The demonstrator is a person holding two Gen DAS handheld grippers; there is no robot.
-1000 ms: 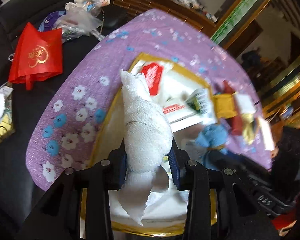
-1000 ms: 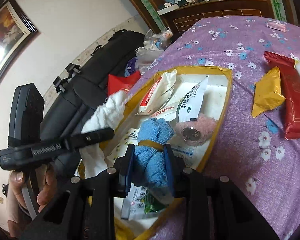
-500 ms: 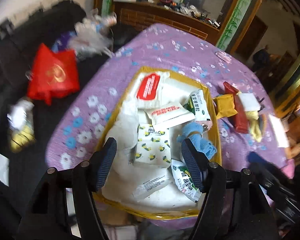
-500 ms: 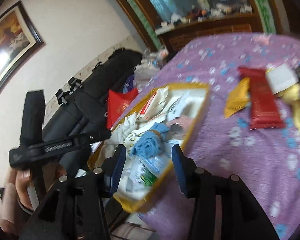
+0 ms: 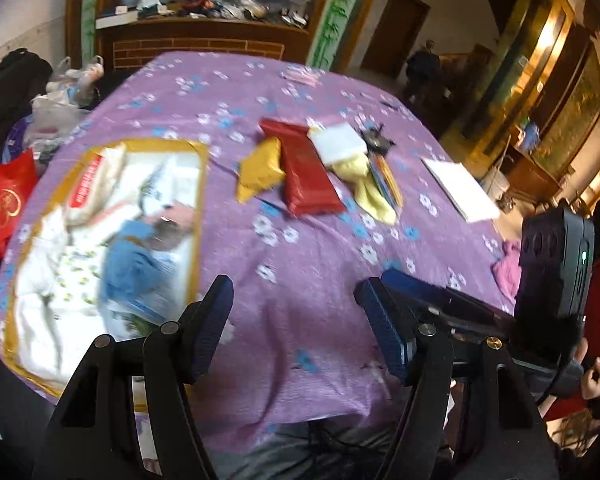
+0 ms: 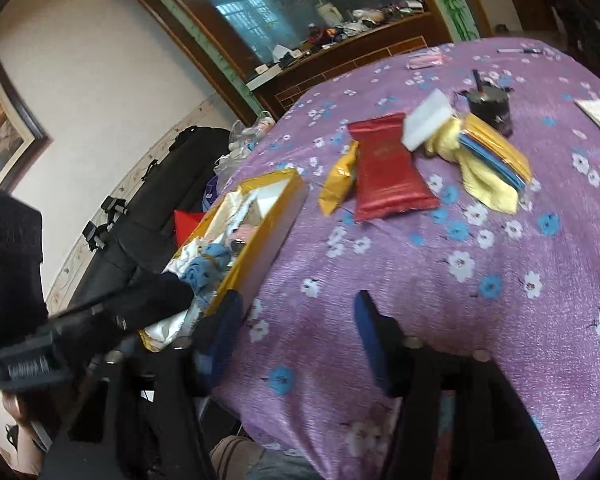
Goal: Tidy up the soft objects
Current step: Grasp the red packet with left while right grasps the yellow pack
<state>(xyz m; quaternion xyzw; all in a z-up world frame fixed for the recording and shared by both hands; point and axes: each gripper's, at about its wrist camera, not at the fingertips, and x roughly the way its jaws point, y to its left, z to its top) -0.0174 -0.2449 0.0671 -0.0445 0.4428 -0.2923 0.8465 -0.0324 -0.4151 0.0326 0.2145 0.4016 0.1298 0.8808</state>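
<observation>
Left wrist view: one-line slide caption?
Open left claw above purple tablecloth; blue towel in gold-rimmed box.

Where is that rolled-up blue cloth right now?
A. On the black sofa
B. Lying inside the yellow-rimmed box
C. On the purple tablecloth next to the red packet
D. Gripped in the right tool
B: the blue cloth lies inside the yellow-rimmed box among white packets, and both the left tool and right tool are open and hold nothing.

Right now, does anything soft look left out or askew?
Yes: the yellow cloth lies crumpled on the tablecloth, partly under a white block and coloured sheets, outside the box.
</observation>
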